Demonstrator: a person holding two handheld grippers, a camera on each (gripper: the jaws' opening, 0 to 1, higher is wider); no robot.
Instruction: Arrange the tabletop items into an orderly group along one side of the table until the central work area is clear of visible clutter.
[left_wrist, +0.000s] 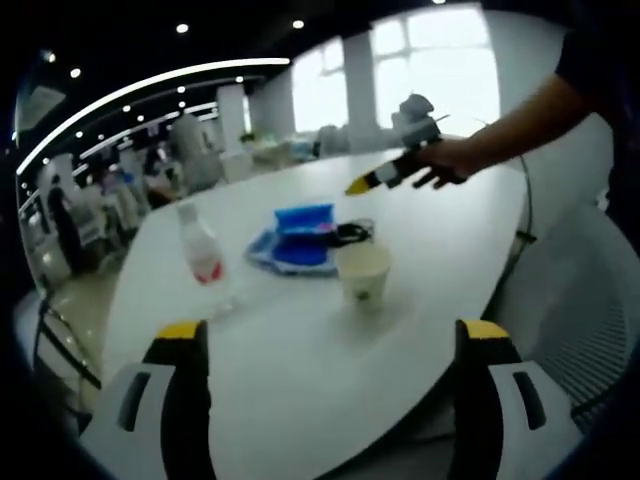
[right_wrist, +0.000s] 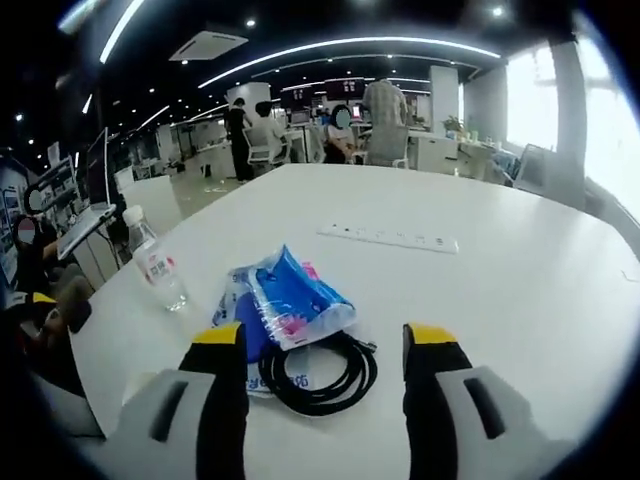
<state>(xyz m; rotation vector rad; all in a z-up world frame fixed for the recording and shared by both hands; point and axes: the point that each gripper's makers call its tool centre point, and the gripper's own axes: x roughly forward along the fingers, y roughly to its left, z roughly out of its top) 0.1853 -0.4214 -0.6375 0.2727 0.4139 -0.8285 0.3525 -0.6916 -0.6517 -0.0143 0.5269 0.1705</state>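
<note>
Containers:
- Water bottle (left_wrist: 201, 250) x1, clear plastic, white cap, red-and-white label, upright on white table (left_wrist: 300, 380). Contents can't be told; looks near empty. Also in right gripper view (right_wrist: 157, 263), toward the table edge, apart from the other items.
- Paper cup (left_wrist: 363, 272) x1, pale, small green mark on its side, upright near table middle, just in front of the blue packs. Inside not visible.

Other items on table:
- Blue plastic packs (right_wrist: 285, 298), approx. 2, overlapping, pink print on the top one. In left gripper view (left_wrist: 300, 235) they lie behind the cup.
- Black cable (right_wrist: 320, 372) x1, coiled, one side tucked under the packs, touching them.
- White power strip (right_wrist: 388, 237) x1, flat on table, well apart from the pile, on the far side.

Tools:
- Left gripper (left_wrist: 330, 340): jaws wide apart, yellow tips, holding nothing, over the near table edge; cup lies ahead between them but apart.
- Right gripper (right_wrist: 325, 335): jaws wide apart, nothing clamped; cable coil and pack edge lie between the tips, contact can't be told. In left gripper view it shows (left_wrist: 368, 182) held in a person's hand (left_wrist: 445, 160) above the far side of the table.

Surroundings: office chairs and people at desks beyond the table, bright windows.
</note>
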